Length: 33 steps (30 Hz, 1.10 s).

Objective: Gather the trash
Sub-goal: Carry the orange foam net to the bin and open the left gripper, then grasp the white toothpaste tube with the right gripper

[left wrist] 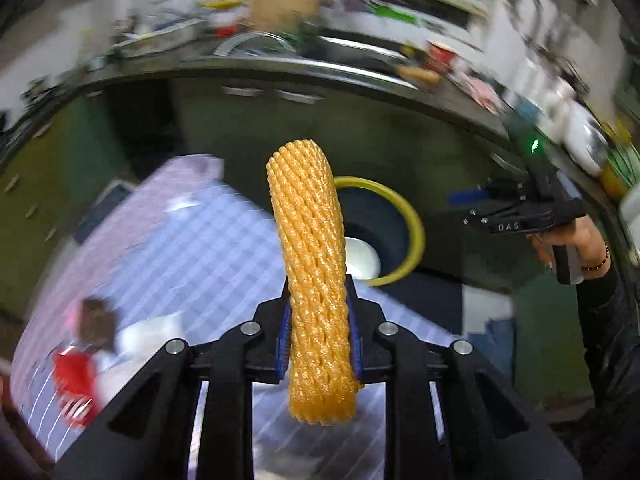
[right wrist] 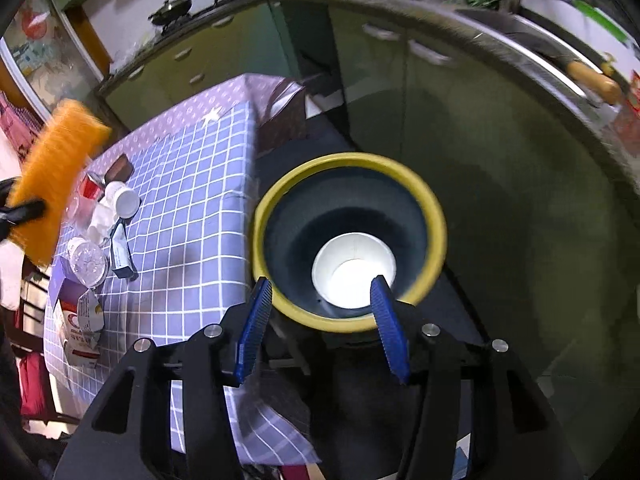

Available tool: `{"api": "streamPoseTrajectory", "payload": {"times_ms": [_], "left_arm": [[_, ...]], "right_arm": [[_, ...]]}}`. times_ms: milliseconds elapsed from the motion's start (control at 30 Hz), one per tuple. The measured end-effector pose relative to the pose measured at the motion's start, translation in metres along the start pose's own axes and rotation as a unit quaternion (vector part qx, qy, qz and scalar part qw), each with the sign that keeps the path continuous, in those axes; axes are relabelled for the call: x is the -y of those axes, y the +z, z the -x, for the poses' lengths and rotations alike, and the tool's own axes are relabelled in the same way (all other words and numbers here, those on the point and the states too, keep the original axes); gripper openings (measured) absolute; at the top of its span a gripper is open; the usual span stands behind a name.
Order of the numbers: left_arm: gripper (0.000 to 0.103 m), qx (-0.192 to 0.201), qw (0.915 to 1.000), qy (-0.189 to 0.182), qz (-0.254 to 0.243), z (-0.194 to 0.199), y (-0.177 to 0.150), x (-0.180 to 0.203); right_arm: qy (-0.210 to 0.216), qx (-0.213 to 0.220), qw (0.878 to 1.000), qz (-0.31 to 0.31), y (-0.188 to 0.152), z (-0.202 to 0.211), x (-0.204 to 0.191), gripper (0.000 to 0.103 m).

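The left gripper (left wrist: 318,332) is clamped on an orange foam net sleeve (left wrist: 310,272), its blue pads pressing the sleeve's lower half from both sides so that the sleeve stands upright and rises well above the fingertips. Ahead of this gripper and slightly to its right, partly hidden behind the sleeve, sits a dark bin with a yellow rim (left wrist: 416,232), and a white paper cup (left wrist: 362,258) lies in its bottom. Below and to the left of the gripper spreads the bench (left wrist: 208,248) with its lilac checked cloth; the litter on it is blurred here, perhaps a red wrapper and some white paper. The right gripper (right wrist: 322,300) hangs with its jaws spread wide and nothing between them, directly over the near rim of the bin (right wrist: 436,216), the cup (right wrist: 352,268) showing just beyond its fingertips. To this gripper's left, the bench (right wrist: 192,208) carries a heap of trash near its far left edge: a crushed clear bottle (right wrist: 86,260), a white pill bottle (right wrist: 122,198), a small carton (right wrist: 80,332) and a red wrapper (right wrist: 90,188). The sleeve (right wrist: 56,172) shows at that view's far left, raised above the heap.
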<state>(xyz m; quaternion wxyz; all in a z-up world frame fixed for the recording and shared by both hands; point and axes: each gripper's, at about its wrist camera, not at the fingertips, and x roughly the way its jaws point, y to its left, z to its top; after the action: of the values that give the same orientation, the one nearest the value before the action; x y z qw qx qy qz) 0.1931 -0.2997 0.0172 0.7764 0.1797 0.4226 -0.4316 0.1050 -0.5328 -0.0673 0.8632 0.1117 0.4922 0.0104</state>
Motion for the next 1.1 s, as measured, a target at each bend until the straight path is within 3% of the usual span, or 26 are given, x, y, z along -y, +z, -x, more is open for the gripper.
{"api": "streamPoseTrajectory", "payload": {"times_ms": [133, 300, 367, 400, 467, 533, 667, 800, 933, 1100], "left_arm": [[0.021, -0.046, 0.9983, -0.024, -0.028, -0.068, 0.029, 0.040], [0.023, -0.090, 0.9942, -0.017, -0.057, -0.144, 0.053, 0.062], [0.044, -0.101, 0.9930, -0.009, -0.061, -0.174, 0.062, 0.067], [0.062, -0.105, 0.9923, -0.002, -0.065, -0.189, 0.065, 0.069], [0.065, -0.101, 0.9917, 0.019, -0.078, -0.205, 0.072, 0.070], [0.065, -0.102, 0.9922, 0.016, -0.071, -0.209, 0.076, 0.066], [0.068, -0.069, 0.9967, -0.002, -0.043, -0.166, 0.074, 0.053], [0.075, -0.018, 0.9996, -0.014, 0.019, -0.082, 0.057, 0.021], [0.084, 0.026, 0.9975, 0.022, 0.062, 0.006, 0.014, -0.016], [0.087, 0.060, 0.9849, 0.073, 0.145, 0.097, -0.071, -0.067]], "right_arm": [[-0.010, 0.019, 1.000, -0.012, -0.018, 0.028, 0.028, 0.051], [-0.012, 0.026, 0.999, -0.032, -0.038, 0.045, 0.058, 0.051], [-0.013, 0.026, 0.999, -0.041, -0.044, 0.047, 0.068, 0.051], [-0.014, 0.026, 0.999, -0.046, -0.046, 0.047, 0.074, 0.052], [-0.016, 0.025, 0.998, -0.054, -0.050, 0.046, 0.081, 0.053], [-0.017, 0.021, 0.998, -0.059, -0.052, 0.045, 0.086, 0.053], [-0.015, 0.017, 0.998, -0.051, -0.049, 0.040, 0.078, 0.053], [0.004, 0.014, 1.000, -0.022, -0.039, 0.030, 0.049, 0.053], [0.032, 0.002, 0.999, 0.034, -0.026, 0.015, 0.001, 0.053], [0.086, -0.009, 0.988, 0.129, -0.008, -0.008, -0.086, 0.053]]}}
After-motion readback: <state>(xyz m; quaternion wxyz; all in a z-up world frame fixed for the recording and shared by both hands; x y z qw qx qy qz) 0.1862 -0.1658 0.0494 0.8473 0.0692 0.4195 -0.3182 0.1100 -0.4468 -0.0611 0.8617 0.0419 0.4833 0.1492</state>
